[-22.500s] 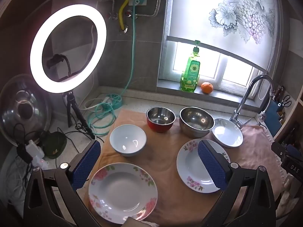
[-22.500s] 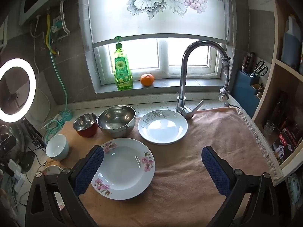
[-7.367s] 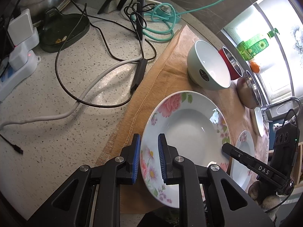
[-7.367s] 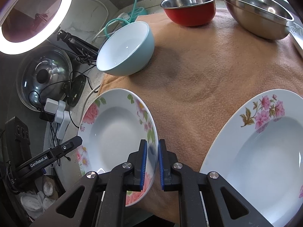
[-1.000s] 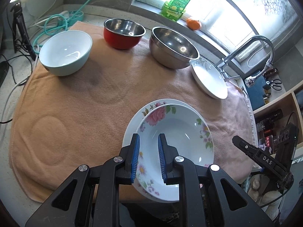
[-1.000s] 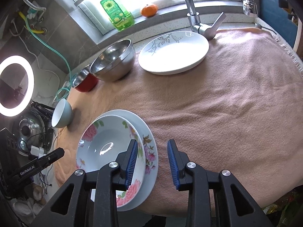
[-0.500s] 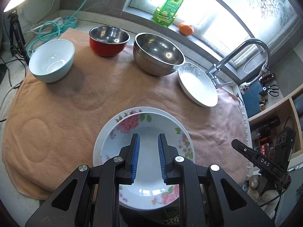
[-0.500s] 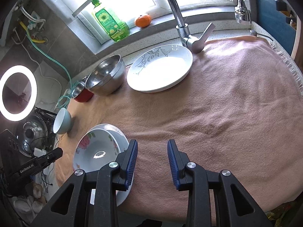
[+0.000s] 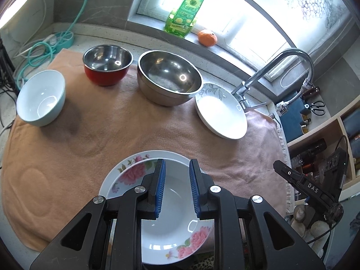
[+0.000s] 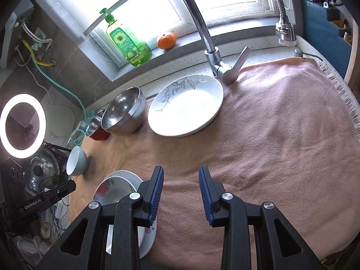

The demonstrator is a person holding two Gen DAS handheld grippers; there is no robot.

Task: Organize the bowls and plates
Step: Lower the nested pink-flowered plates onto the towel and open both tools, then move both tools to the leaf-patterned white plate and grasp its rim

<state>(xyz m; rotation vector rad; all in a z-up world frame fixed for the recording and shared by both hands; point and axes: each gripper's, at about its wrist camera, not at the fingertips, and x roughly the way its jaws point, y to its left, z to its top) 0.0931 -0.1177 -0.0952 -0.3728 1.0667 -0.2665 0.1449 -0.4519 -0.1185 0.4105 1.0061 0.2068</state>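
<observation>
With both the left gripper (image 9: 175, 184) and the right gripper (image 10: 181, 193) parted and empty, the stacked flowered plates (image 9: 126, 173) overhanging the towel's (image 9: 90, 135) front edge could be knocked off.

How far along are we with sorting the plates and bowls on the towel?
Done: the two floral plates sit stacked, one inside the other, at the towel's near edge. In hand: nothing; the left gripper and right gripper are both open and empty. Left: the white leaf-pattern plate lies alone by the faucet, and the light blue bowl, red bowl and large steel bowl stand unstacked.
</observation>
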